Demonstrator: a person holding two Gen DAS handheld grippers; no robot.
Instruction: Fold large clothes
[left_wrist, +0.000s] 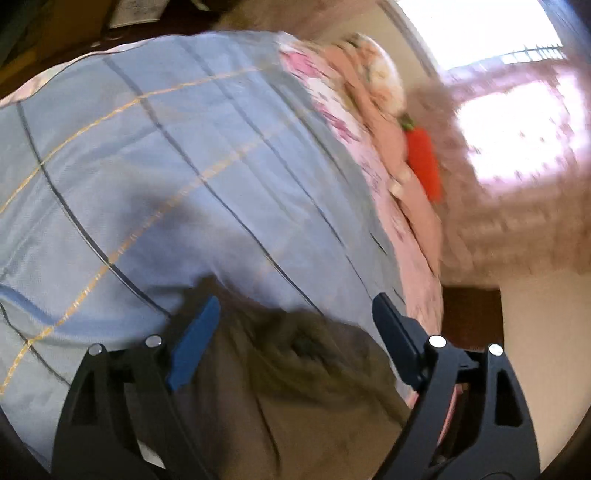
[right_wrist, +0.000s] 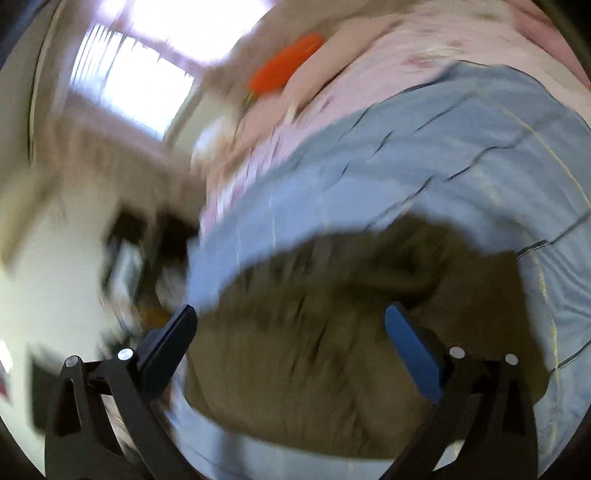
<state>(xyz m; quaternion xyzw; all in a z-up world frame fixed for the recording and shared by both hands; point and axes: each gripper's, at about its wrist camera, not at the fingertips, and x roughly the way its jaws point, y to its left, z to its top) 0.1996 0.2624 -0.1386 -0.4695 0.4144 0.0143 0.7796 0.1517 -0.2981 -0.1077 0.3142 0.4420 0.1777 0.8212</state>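
Observation:
An olive-brown garment (left_wrist: 295, 387) lies bunched on a light blue checked bedspread (left_wrist: 166, 155). It also shows in the right wrist view (right_wrist: 325, 332), lying on the same bedspread (right_wrist: 461, 155). My left gripper (left_wrist: 295, 317) is open, its jaws wide apart over the garment's upper edge, holding nothing. My right gripper (right_wrist: 291, 321) is open too, its jaws spread above the garment near the bed's left edge. Both views are blurred by motion.
A pink floral quilt (left_wrist: 373, 122) and an orange carrot-shaped cushion (left_wrist: 424, 162) lie at the head of the bed; the cushion also shows in the right wrist view (right_wrist: 284, 68). A bright window (left_wrist: 517, 129) with curtains is beyond. Dark furniture (right_wrist: 125, 236) stands beside the bed.

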